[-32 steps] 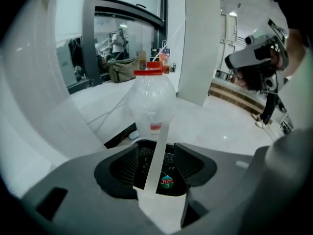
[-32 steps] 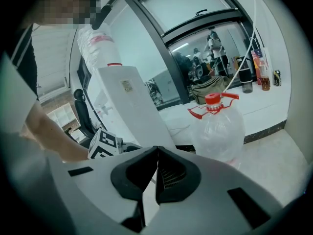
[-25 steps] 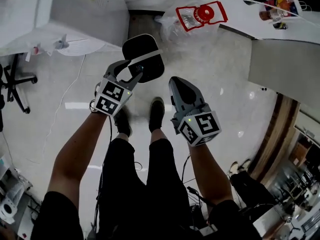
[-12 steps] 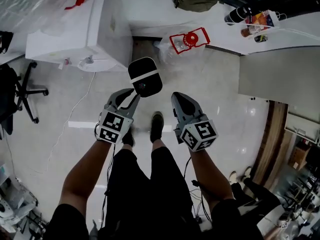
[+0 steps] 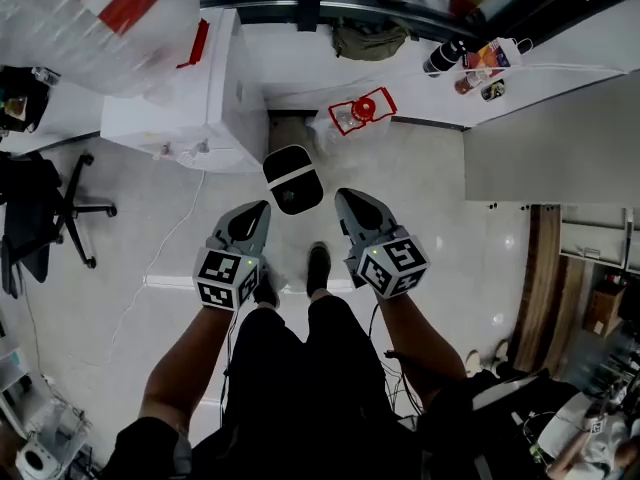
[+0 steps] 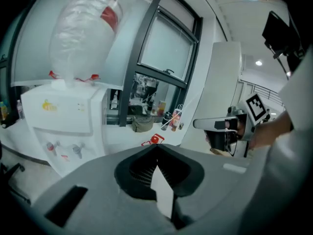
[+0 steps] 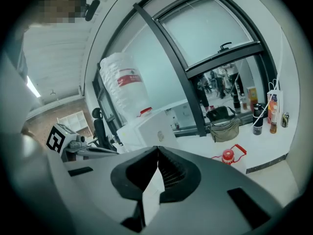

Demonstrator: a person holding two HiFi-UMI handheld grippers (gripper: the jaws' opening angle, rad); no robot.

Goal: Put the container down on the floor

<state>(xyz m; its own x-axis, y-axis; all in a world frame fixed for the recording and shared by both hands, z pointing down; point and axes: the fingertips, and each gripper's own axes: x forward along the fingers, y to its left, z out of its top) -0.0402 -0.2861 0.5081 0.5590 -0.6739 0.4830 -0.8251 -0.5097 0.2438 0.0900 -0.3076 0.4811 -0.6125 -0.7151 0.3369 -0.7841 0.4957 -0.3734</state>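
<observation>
The container point(image 5: 292, 179), black with a white rim, lies on the pale floor just ahead of the person's shoes. My left gripper point(image 5: 262, 208) hangs near it on the left, apart from it, with its jaws shut and nothing between them. The left gripper view shows the same empty, shut left gripper point(image 6: 156, 147). My right gripper point(image 5: 344, 197) is to the container's right, also shut and empty. In the right gripper view the right gripper point(image 7: 157, 149) has its jaws pressed together. Neither gripper view shows the container.
A white water dispenser point(image 5: 190, 98) with a large bottle stands at the left rear. A clear jug with a red cap point(image 5: 362, 111) sits by the wall behind the container. An office chair point(image 5: 50, 218) is far left. A white counter point(image 5: 520, 88) with bottles runs at the right.
The left gripper was open around the container's edge; it has let go, shut and drawn back. The container now rests on the floor, and the head view has risen higher.
</observation>
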